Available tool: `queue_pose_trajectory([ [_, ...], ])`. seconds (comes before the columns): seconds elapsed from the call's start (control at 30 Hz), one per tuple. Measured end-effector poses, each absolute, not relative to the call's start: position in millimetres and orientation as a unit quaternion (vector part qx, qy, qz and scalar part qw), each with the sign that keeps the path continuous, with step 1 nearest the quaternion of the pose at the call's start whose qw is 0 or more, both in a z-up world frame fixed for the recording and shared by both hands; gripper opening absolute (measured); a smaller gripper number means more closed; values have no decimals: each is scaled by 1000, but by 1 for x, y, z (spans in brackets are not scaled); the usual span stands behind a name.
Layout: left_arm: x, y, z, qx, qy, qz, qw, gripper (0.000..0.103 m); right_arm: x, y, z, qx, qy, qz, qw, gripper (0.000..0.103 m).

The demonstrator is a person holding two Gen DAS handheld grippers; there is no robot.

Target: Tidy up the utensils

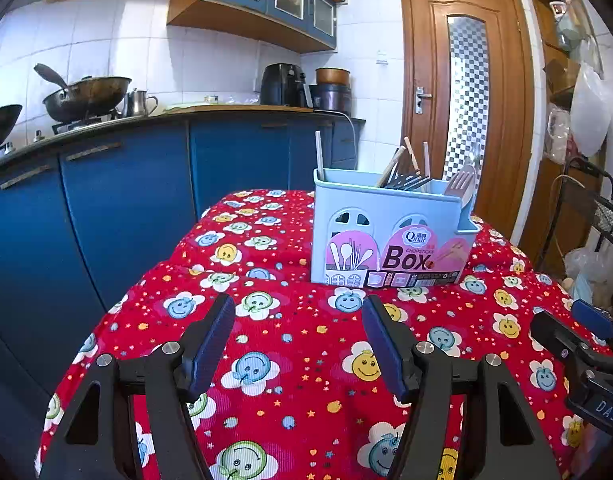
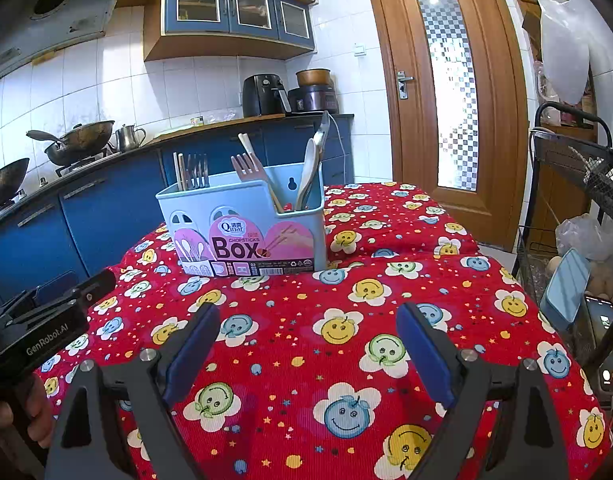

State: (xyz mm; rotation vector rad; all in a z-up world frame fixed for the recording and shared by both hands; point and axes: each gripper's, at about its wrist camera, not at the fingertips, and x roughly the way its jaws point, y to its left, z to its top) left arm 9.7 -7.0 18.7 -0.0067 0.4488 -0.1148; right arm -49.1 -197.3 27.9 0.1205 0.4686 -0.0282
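Left wrist view: the left gripper [image 1: 298,334] and the right gripper [image 2: 308,340] hover with fingers apart and empty; the utensil box [image 1: 390,232] stands ahead on the bench [image 1: 306,360], forks and spoons inside.

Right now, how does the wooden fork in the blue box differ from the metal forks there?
The wooden fork is pale brown and broad, while the metal forks are grey and slim. The wooden fork leans at the right end of the blue box; the metal forks stand nearly upright near the left end. It is single; they are several. Both point their tines up.
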Motion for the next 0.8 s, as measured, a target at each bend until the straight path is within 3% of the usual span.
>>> queue_pose_trajectory([
  [0.8, 8, -9, 20, 1, 219, -57, 974, 67, -49, -198, 28, 60, 232, -14, 971, 91],
])
